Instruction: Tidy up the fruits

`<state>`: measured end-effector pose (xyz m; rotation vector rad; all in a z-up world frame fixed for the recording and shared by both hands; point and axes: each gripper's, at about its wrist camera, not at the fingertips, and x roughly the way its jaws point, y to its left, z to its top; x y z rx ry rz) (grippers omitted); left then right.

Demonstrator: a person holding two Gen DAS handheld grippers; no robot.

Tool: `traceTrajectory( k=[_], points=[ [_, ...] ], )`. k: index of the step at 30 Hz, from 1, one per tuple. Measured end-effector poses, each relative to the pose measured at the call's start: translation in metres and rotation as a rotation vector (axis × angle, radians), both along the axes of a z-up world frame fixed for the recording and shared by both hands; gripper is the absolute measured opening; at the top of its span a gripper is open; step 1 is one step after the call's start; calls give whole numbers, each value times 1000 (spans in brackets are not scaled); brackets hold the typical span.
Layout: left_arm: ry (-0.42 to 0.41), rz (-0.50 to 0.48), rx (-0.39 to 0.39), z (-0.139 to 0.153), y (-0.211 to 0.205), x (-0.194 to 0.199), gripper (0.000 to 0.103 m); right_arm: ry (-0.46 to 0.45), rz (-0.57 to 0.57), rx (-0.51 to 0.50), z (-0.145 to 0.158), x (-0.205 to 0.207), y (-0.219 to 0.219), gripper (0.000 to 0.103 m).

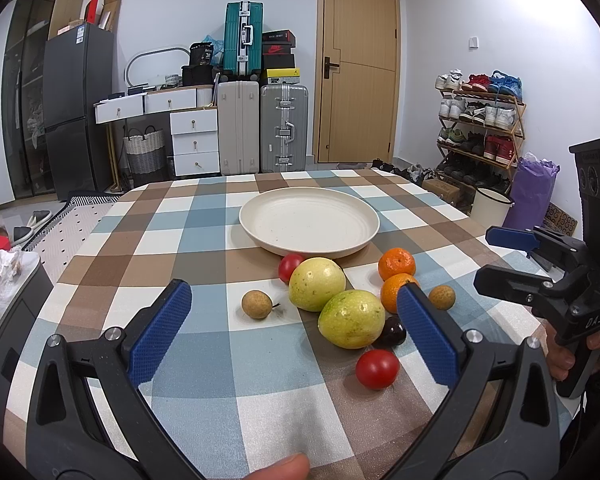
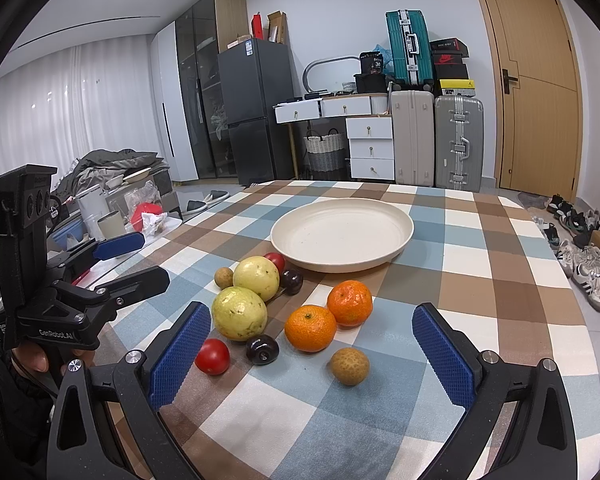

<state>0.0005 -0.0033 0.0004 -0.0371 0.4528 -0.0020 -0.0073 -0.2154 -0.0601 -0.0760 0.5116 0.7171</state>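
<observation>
I hold both tools, left tool (image 1: 294,320) and right tool (image 2: 312,342), spread wide and empty over the fruits (image 2: 310,328) huddled near the plate (image 2: 342,234) on the bench (image 2: 500,300), and any nudge could roll them off.

- Left wrist view looks low across the table (image 1: 228,364) from its near left, close to the fruit.
- Right wrist view looks from the near right.
- Both share the plate (image 1: 309,222) and door (image 2: 536,80).
</observation>
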Motion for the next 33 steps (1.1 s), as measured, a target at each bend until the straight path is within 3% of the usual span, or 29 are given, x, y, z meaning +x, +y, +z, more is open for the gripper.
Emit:
traceTrajectory(
  k=[33],
  points=[
    [7,-6,8,1,-3,-6,103,-1,-2,-12,-3,-1,-2,103]
  ],
)
